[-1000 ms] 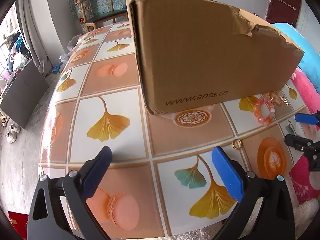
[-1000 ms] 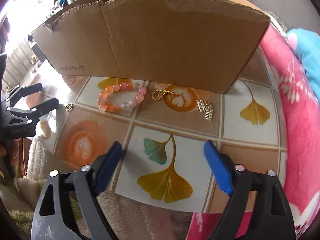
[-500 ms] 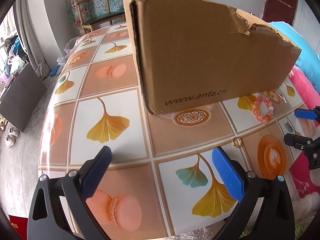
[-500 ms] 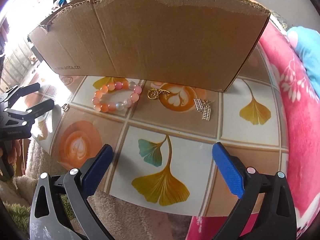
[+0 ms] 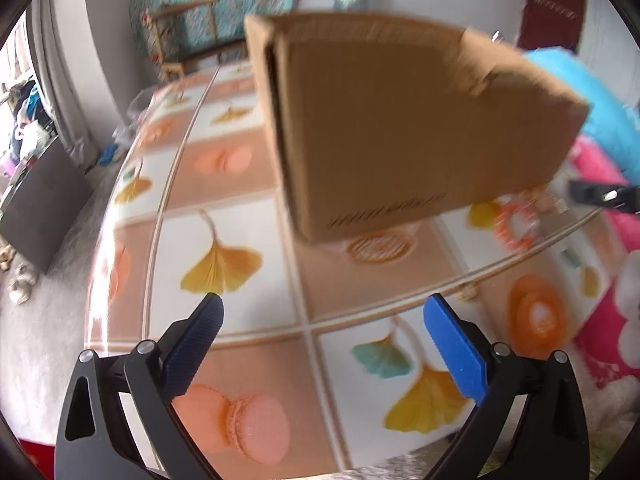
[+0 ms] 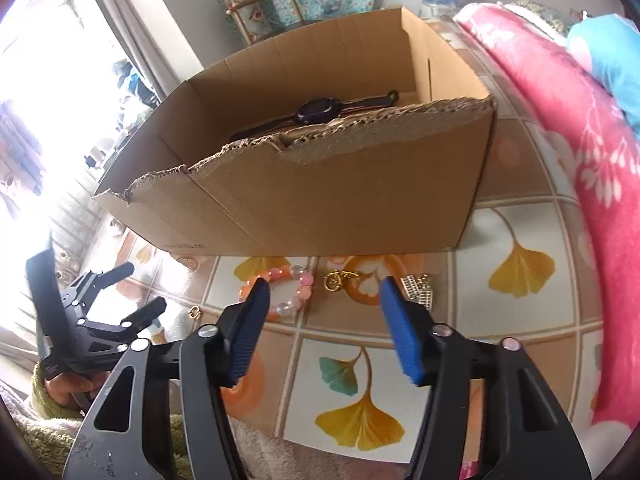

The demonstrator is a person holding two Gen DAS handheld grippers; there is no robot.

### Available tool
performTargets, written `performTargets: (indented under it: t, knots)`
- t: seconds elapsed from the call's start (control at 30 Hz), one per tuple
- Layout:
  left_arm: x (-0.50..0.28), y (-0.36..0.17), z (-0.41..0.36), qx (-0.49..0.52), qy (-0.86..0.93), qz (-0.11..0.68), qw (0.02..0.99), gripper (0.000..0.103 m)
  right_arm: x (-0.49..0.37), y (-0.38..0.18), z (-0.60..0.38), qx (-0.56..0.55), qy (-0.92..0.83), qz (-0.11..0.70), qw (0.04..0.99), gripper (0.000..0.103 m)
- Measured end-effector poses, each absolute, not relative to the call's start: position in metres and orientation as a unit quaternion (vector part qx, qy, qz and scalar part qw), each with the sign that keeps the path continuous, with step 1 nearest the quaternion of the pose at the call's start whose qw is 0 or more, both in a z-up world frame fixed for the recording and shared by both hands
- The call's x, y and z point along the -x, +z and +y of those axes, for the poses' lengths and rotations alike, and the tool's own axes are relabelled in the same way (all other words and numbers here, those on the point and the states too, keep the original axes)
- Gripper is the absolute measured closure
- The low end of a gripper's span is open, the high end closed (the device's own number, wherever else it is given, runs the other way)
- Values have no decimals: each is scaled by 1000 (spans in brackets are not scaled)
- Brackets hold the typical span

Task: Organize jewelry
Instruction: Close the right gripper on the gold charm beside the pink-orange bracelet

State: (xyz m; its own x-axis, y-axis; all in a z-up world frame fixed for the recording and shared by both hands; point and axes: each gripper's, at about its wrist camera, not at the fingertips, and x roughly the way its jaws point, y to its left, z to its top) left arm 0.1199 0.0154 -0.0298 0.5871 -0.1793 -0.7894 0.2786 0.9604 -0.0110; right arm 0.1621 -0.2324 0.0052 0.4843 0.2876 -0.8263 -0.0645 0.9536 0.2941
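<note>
Left wrist view is motion-blurred; print on the cardboard box (image 5: 420,128) unreadable, small items beyond it just smears. Box's torn near wall hides most of its floor in the right wrist view; only a dark watch (image 6: 320,110) shows inside, strap partly cut off by the wall.

Left hand-held gripper (image 5: 320,312): jaws spread wide, nothing between them, hanging over the worktop (image 5: 248,308) near its front edge. The hand (image 6: 68,386) holding it is mostly hidden.

Right hand-held gripper (image 6: 324,292): jaws have just been closing, now about half open, nothing gripped, pads touching nothing. It sits above the jewelry row without contact.

Jewelry lies on the worktop just in front of the box's near wall: bead bracelet (image 6: 280,292), orange/pink/clear, partly covered by the right gripper's left finger; gold charm (image 6: 336,280) beside it; silver earrings (image 6: 418,290) partly behind the right finger. A small gold ring (image 6: 195,312) sits apart, closer to the front edge on the left gripper's side.
</note>
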Motion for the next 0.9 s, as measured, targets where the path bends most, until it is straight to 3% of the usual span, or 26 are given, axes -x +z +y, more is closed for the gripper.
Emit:
performTargets:
  t: [0.07, 0.17, 0.23, 0.33, 0.53, 0.77, 0.9]
  knots:
    - [-116, -23, 13, -42, -151, 425, 892, 6, -165, 2, -232, -110, 103, 500, 853, 53]
    - [-112, -20, 0, -43, -184, 421, 887, 18, -160, -3, -224, -109, 103, 504, 851, 58]
    - [-112, -22, -12, -59, -200, 424, 881, 37, -156, -5, -217, -114, 102, 506, 849, 62]
    - [-111, -24, -28, -81, -227, 424, 873, 55, -156, -7, -215, -117, 102, 508, 848, 64]
    - [-111, -33, -49, -123, -247, 435, 857, 82, -152, -9, -221, -119, 101, 505, 849, 69]
    - [-113, -39, -58, -137, -239, 440, 855, 92, -140, -3, -229, -106, 106, 497, 854, 76]
    - [-110, -38, -53, -136, -232, 440, 857, 93, -142, -4, -230, -114, 120, 501, 850, 86]
